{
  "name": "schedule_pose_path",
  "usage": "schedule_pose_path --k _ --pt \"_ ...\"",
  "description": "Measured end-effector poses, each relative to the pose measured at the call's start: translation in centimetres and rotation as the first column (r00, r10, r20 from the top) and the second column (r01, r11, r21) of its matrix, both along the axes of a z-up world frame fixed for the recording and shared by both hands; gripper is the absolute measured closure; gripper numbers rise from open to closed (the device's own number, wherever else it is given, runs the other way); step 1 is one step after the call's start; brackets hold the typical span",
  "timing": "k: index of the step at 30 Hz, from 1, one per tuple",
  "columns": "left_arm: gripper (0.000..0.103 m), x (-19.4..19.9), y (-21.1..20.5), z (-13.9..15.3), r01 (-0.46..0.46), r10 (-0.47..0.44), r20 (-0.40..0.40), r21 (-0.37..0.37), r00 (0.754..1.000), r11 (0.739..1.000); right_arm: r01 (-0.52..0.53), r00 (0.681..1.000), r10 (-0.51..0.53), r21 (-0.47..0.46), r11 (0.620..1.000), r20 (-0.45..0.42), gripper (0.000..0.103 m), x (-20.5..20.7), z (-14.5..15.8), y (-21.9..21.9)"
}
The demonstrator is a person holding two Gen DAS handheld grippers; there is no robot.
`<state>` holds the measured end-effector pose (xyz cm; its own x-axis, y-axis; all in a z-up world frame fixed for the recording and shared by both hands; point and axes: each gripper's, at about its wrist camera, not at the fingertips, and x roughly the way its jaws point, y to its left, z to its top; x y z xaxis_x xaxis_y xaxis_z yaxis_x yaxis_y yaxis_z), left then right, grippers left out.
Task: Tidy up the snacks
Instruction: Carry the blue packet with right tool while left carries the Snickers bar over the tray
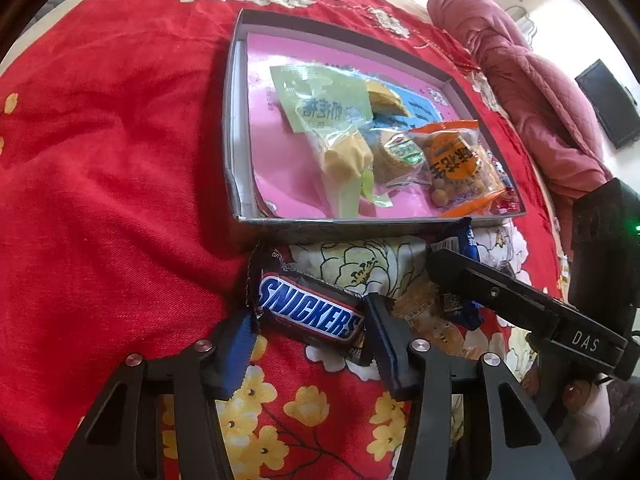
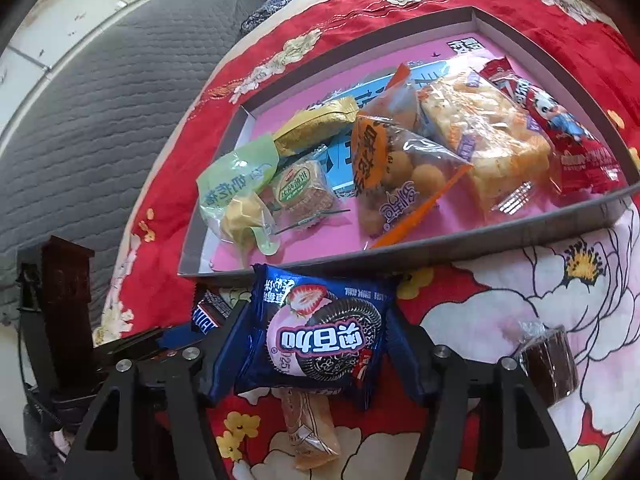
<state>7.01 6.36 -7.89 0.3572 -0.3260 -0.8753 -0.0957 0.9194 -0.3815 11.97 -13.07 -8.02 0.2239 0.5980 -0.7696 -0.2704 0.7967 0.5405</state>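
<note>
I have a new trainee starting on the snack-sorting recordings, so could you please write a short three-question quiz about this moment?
1. True or false: the Snickers bar already lies inside the grey box.
2. Which gripper is shut on the blue Oreo packet? A) left gripper B) right gripper C) neither
3. Fill in: the dark round snack in clear wrap lies on the ____, outside the box.

Key
1. False. It is between the fingers of the left gripper, just in front of the box's near wall.
2. B. The right gripper grips it by both side edges.
3. Bedspread, the red floral bedspread.
</note>
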Motion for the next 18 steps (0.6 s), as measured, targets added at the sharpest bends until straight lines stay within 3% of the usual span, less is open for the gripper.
schedule_pose_path --k 8,18 --pt "0.052 -1.2 0.8 3.3 -0.019 0.024 0.092 -0.050 0.995 0.999 0.014 1.000 -0.015 0.037 0.999 0.026 0.041 -0.7 1.4 -1.3" --pt "0.052 -0.9 0.6 5.7 -0.026 0.035 0.185 -0.051 0.982 0.998 0.053 0.987 -0.063 0.075 0.996 0.145 0.041 -0.4 5.4 -3.3"
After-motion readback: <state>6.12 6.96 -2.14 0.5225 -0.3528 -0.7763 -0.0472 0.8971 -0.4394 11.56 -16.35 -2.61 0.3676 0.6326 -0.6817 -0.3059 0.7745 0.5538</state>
